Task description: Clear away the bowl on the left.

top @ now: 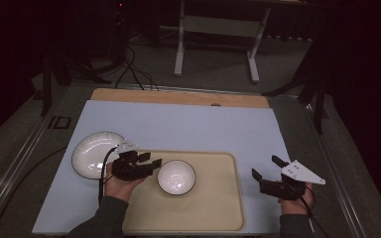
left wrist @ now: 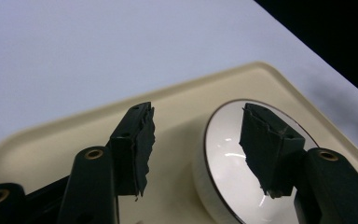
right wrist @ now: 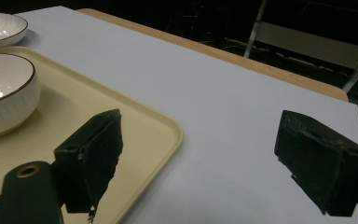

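Observation:
A white bowl with a dark rim (top: 176, 177) stands on a cream tray (top: 213, 203) at the table's front. A white ribbed plate (top: 96, 153) lies on the mat left of the tray. My left gripper (top: 151, 161) is open, with its tips right at the bowl's left side. In the left gripper view (left wrist: 196, 121) one jaw hangs over the bowl (left wrist: 228, 163) and the other stands outside its rim, above the tray (left wrist: 51, 149). My right gripper (top: 266, 167) is open over the mat, right of the tray. Its view (right wrist: 200, 121) shows nothing between the jaws, the bowl (right wrist: 4, 93) far left.
A pale blue mat (top: 178, 124) covers the table, with a wooden strip (top: 178, 96) along the far edge. Beyond it, a white frame stand (top: 218, 29) and cables (top: 134, 74) are on the floor. The plate (right wrist: 0, 28) sits behind the bowl in the right gripper view.

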The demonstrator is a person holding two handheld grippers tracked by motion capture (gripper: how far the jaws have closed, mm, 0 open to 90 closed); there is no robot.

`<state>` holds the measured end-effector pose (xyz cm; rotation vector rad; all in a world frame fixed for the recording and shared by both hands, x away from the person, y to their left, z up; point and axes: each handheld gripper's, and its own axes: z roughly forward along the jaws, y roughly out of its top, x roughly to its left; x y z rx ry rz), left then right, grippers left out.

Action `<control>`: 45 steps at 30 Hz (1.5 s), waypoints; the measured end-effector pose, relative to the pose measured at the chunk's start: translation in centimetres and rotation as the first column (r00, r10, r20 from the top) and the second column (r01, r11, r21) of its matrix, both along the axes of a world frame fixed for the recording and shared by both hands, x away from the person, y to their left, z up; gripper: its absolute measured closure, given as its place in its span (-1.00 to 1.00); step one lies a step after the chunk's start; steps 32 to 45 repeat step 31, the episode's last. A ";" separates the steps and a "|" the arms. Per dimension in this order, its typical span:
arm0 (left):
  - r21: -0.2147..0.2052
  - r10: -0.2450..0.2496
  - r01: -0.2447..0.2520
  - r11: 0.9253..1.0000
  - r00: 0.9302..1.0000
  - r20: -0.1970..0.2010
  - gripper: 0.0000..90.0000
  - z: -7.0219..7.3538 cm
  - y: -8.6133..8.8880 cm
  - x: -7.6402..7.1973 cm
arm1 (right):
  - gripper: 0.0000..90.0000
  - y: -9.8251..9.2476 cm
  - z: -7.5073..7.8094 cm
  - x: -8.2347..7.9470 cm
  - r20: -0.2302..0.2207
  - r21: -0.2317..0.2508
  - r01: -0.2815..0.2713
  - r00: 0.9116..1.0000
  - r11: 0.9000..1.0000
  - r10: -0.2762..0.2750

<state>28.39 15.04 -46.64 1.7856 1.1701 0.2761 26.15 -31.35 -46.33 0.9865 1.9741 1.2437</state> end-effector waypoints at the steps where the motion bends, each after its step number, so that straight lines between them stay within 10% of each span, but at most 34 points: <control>1: 0.015 0.012 -0.012 1.000 1.000 0.013 -0.03 0.3 0.2 -0.1 | -0.67 0.0 0.0 0.0 0.002 0.000 0.000 1.000 1.000 0.000; 22: 0.113 0.167 -0.193 0.975 0.965 0.204 -0.18 2.1 6.3 -1.6 | -0.67 -0.8 0.2 0.0 0.008 0.029 0.027 1.000 0.999 -0.028; 27: 0.186 0.219 -0.264 0.946 0.948 0.231 -0.19 1.1 7.7 -1.6 | -0.67 -1.1 0.2 0.0 0.010 0.034 0.038 0.999 0.999 -0.038; 30: 0.163 0.267 -0.307 0.938 0.936 0.228 -0.19 0.9 8.5 -1.6 | -0.67 -1.2 0.2 0.0 0.010 0.038 0.047 0.999 0.998 -0.048; 45: 0.163 0.267 -0.307 0.938 0.936 0.228 -0.19 0.9 8.5 -1.6 | -0.67 -1.2 0.2 0.0 0.010 0.038 0.047 0.999 0.998 -0.048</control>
